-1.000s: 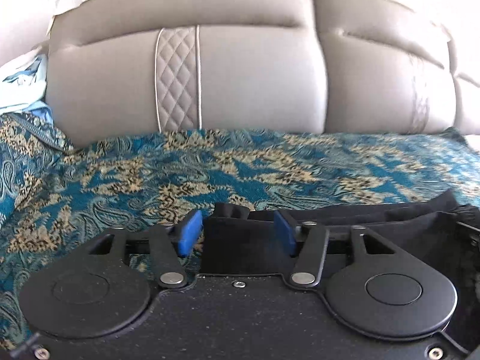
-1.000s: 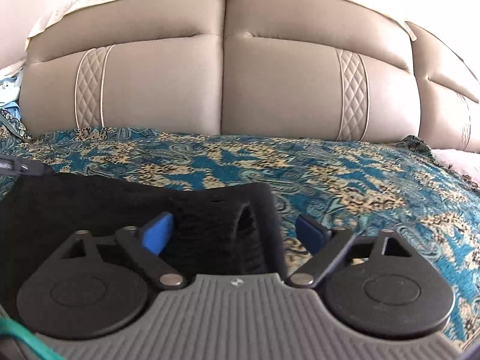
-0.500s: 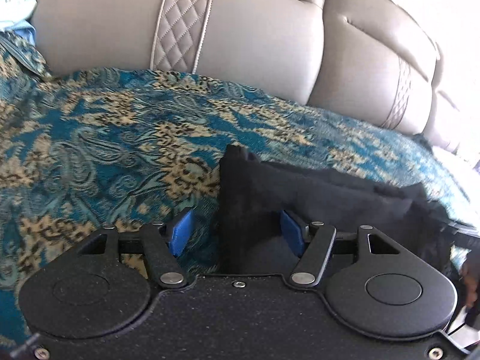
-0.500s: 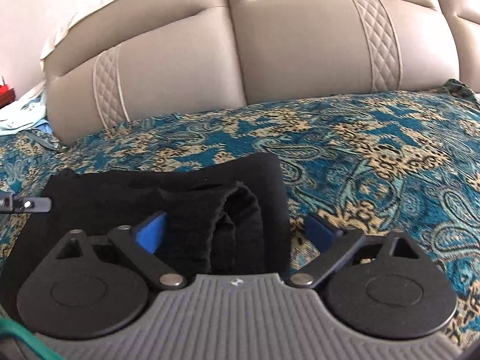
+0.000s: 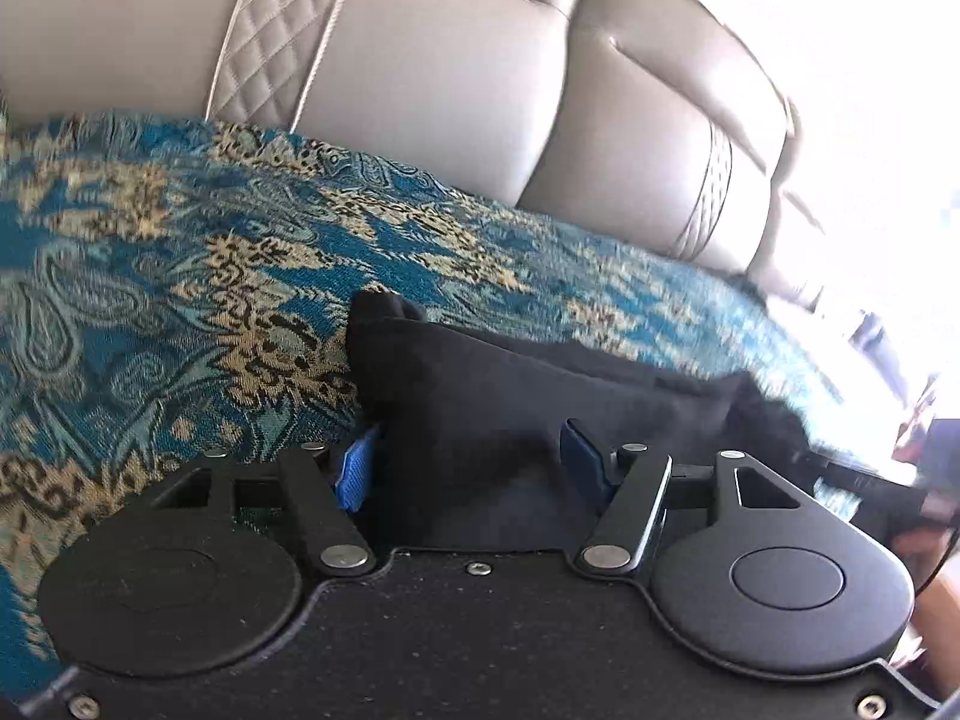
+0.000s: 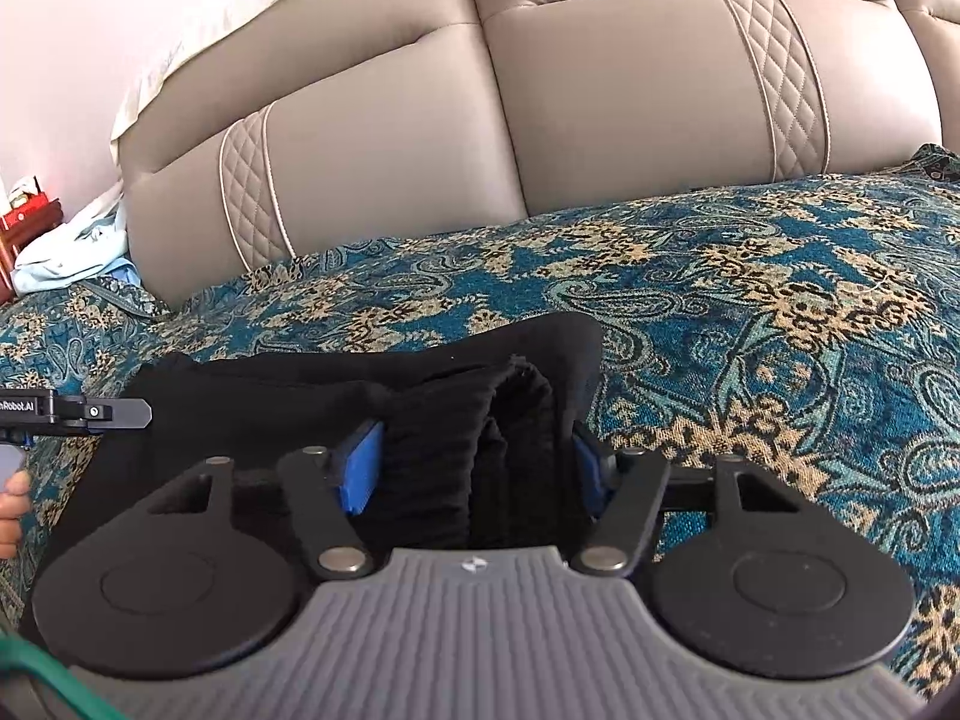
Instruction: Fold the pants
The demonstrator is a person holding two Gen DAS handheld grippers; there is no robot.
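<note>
Black pants [image 6: 288,396], already doubled into a thick bundle, lie on the blue-and-tan patterned cover [image 6: 750,276] in front of the beige padded headboard [image 6: 630,90].

Long axis of the bundle runs side to side, from one set of tongs to the other. Each holds an opposite end, so neither hand is nearer to the whole; the coming fold looks to turn on bringing one end across to the other along that axis.

Left gripper [image 5: 468,459]: jaws partly closed, blue pads pressed in on the left end of the pants [image 5: 510,396]. Cloth fills the gap and spills forward and off to the right. Upper corner pokes up just past the fingertips. Some blur here; the grip looks firm.

Right gripper [image 6: 474,471]: jaws narrowed about as much, pads squeezing the right end, where ribbed rolled layers stand up between them. The rest of the cloth trails away left, toward the tip of the other tool at the frame edge.

Judgement: both ends pinched, bundle at or barely above the cover; cannot tell if it is lifted clear. Risk: inner layers slipping out of the thick right-hand pinch.
</note>
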